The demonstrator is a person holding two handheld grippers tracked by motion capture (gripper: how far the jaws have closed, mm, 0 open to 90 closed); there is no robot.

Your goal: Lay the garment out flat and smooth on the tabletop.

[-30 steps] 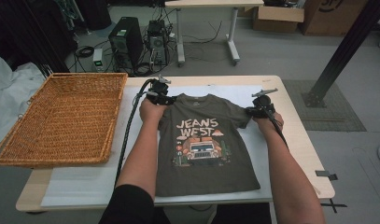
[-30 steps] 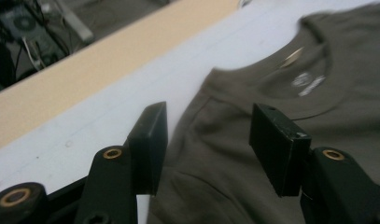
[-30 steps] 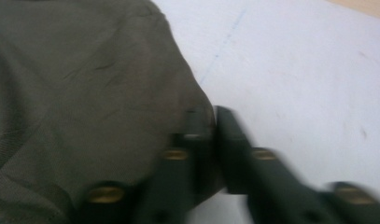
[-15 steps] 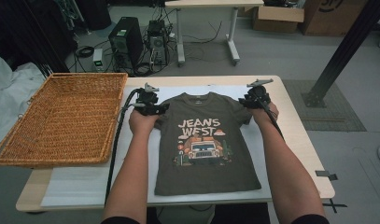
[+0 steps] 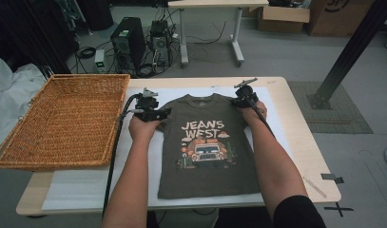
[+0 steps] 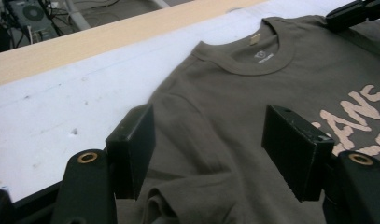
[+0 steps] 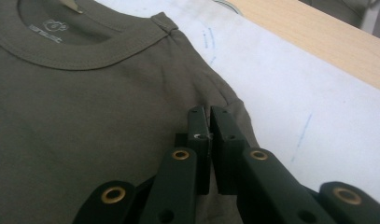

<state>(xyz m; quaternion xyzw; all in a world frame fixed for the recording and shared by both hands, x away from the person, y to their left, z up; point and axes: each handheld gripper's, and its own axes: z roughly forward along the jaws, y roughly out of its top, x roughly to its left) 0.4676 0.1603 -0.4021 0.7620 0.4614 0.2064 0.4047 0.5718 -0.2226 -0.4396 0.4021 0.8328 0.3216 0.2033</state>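
Observation:
An olive T-shirt (image 5: 205, 166) with a "JEANS WEST" print lies flat, front up, on a white mat (image 5: 86, 190). My left gripper (image 5: 162, 113) is at the shirt's left sleeve. In the left gripper view (image 6: 208, 121) its jaws stand wide apart over the sleeve and shoulder cloth (image 6: 215, 93); they have just been opening and press on nothing. My right gripper (image 5: 239, 99) sits at the right shoulder beside the collar. Its jaws (image 7: 209, 112) are closed together, with the cloth (image 7: 85, 102) creasing up into their tips.
A large wicker basket (image 5: 86, 77) stands on the left part of the wooden table (image 5: 300, 142). Bare mat lies on both sides of the shirt. Behind the table are computer cases, cables and another table's legs.
My left gripper slid left from the shoulder out to the sleeve and its jaws spread. My right gripper moved inward from the sleeve toward the collar.

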